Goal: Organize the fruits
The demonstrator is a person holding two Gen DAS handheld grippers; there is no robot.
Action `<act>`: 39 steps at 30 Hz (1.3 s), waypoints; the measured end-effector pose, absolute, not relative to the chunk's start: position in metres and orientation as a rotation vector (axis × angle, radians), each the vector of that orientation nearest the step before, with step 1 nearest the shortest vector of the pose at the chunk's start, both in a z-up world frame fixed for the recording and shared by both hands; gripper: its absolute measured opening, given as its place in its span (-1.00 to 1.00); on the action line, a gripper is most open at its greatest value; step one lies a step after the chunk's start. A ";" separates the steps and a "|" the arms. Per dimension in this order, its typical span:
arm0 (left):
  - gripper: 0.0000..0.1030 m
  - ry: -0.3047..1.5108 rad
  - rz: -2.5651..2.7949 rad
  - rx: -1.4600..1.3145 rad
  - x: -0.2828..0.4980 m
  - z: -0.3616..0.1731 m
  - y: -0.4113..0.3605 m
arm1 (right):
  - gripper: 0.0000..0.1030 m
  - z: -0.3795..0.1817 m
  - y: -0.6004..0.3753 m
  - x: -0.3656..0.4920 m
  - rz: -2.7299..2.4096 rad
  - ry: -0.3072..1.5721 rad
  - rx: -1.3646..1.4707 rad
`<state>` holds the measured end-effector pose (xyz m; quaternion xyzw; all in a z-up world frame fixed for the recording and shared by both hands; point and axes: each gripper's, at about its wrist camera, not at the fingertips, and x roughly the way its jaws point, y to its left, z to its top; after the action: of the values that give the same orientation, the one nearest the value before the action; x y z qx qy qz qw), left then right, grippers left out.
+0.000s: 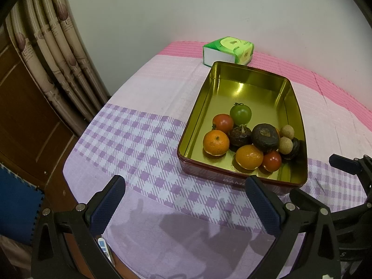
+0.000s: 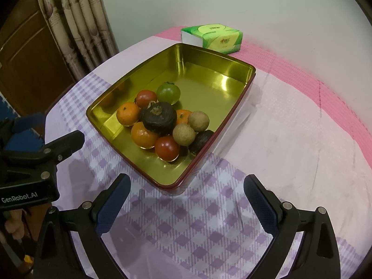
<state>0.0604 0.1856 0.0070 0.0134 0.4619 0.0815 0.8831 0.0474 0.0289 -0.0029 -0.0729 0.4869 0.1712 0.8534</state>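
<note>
Fruit (image 2: 160, 121) sits piled in the near end of the gold tin (image 2: 209, 81), ahead of both sets of jaws. I judge the tomatoes (image 2: 167, 147) soft and easily bruised, the oranges (image 1: 216, 142) firmer, all round and prone to roll, so I would pinch each across its middle. My left gripper (image 1: 186, 207) and right gripper (image 2: 186, 207) both stand wide and empty above the checked cloth (image 2: 186, 232), touching nothing.
</note>
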 end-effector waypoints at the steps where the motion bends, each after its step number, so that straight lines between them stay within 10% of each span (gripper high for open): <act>1: 0.99 0.962 0.169 0.029 0.060 0.006 0.186 | 0.89 -0.003 0.029 0.048 0.359 1.023 -0.154; 39: 0.99 0.965 0.169 0.028 0.061 0.005 0.184 | 0.89 -0.007 0.029 0.048 0.362 1.030 -0.151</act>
<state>0.0606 0.1844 0.0053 0.0132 0.4633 0.0811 0.8824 0.0481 0.0292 -0.0071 -0.0716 0.4891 0.1719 0.8521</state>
